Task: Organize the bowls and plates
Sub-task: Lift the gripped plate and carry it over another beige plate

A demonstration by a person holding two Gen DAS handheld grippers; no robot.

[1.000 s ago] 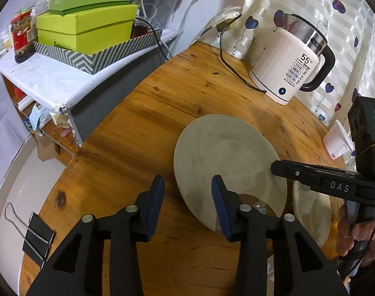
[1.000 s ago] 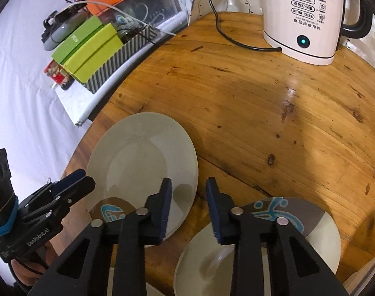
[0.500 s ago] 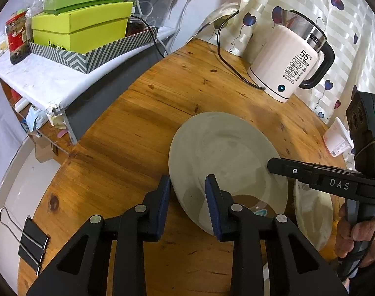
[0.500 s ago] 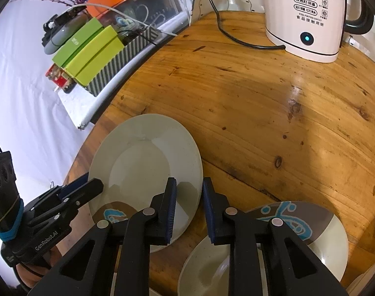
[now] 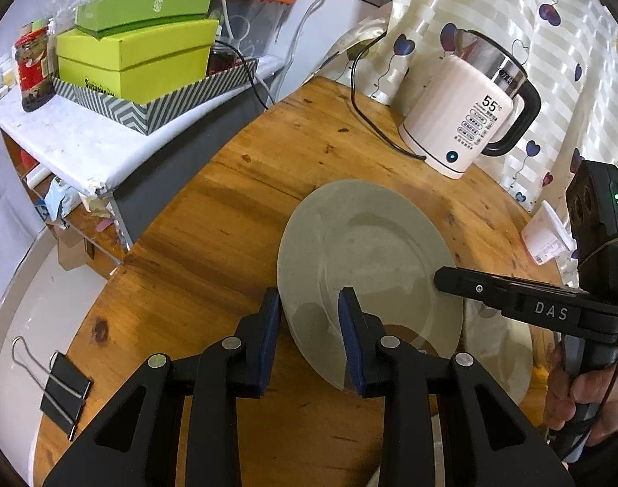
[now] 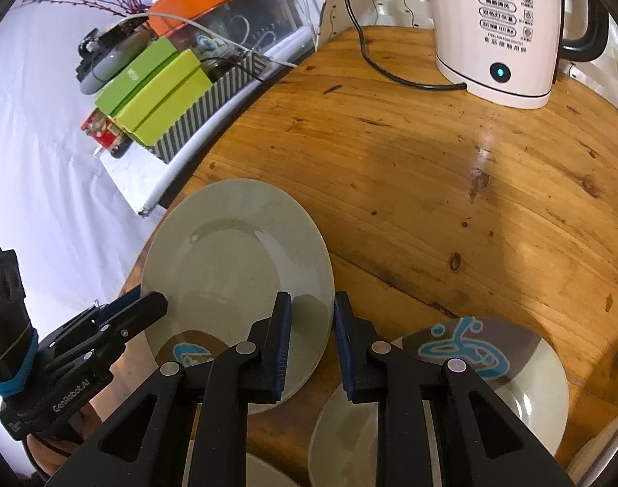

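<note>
A large grey-beige plate with a brown and blue patch on its near rim lies on the round wooden table. My left gripper is shut on the plate's left rim, one pad above it and one below. My right gripper is shut on the plate's opposite rim. Each gripper shows in the other's view: the right gripper over the plate's right edge, the left gripper at its left edge. A second plate with a blue pattern sits just right of the first.
A white electric kettle with its black cord stands at the table's far side. Green boxes fill a striped tray on the shelf to the left. A black binder clip lies near the table's left edge. A hand holds the right gripper.
Both pairs of jaws have narrowed. The left gripper slid right so that the plate's rim now sits between its pads, and the right gripper's pads have come in around the other rim.
</note>
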